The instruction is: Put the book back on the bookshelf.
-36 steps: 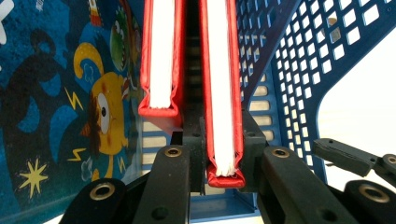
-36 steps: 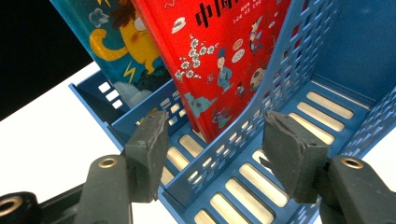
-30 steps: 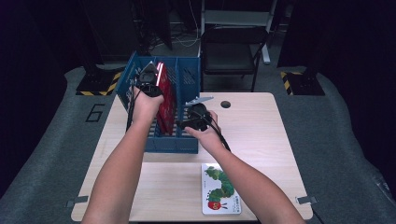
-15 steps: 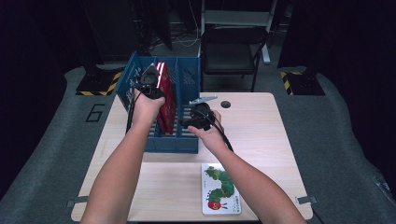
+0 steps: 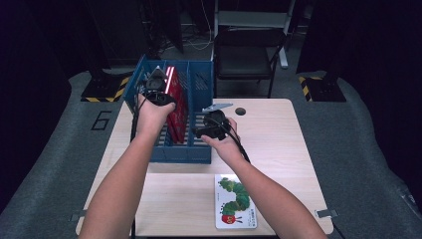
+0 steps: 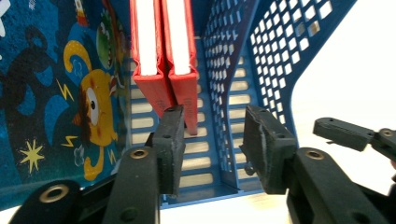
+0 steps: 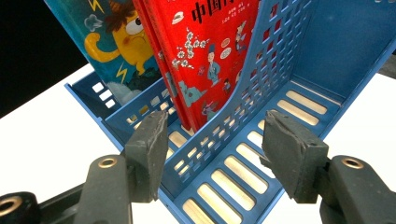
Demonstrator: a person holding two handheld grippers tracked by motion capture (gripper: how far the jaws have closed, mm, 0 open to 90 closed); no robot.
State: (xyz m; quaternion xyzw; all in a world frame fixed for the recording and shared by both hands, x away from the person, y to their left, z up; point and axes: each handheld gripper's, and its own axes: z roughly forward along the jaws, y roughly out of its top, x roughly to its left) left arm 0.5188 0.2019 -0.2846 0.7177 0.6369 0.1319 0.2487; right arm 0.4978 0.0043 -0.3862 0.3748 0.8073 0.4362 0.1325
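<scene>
A blue slotted rack (image 5: 199,149) stands at the table's back left. Two red books (image 6: 163,56) stand upright in its middle slot, next to a blue monster-picture book (image 6: 70,93). My left gripper (image 6: 215,121) hovers open over the rack, with one finger (image 6: 170,135) just in front of the red books' lower corner and nothing between the jaws. In the high view the left gripper (image 5: 155,84) sits above the red books (image 5: 176,102). My right gripper (image 7: 217,126) is open at the rack's front, its jaws on either side of a perforated divider (image 7: 224,116) beside the red book (image 7: 210,51).
A caterpillar picture book (image 5: 235,201) lies flat near the table's front edge. A dark folding chair (image 5: 244,59) stands behind the table. The rack's rightmost slot (image 7: 261,158) holds nothing. A small round hole (image 5: 241,111) marks the tabletop.
</scene>
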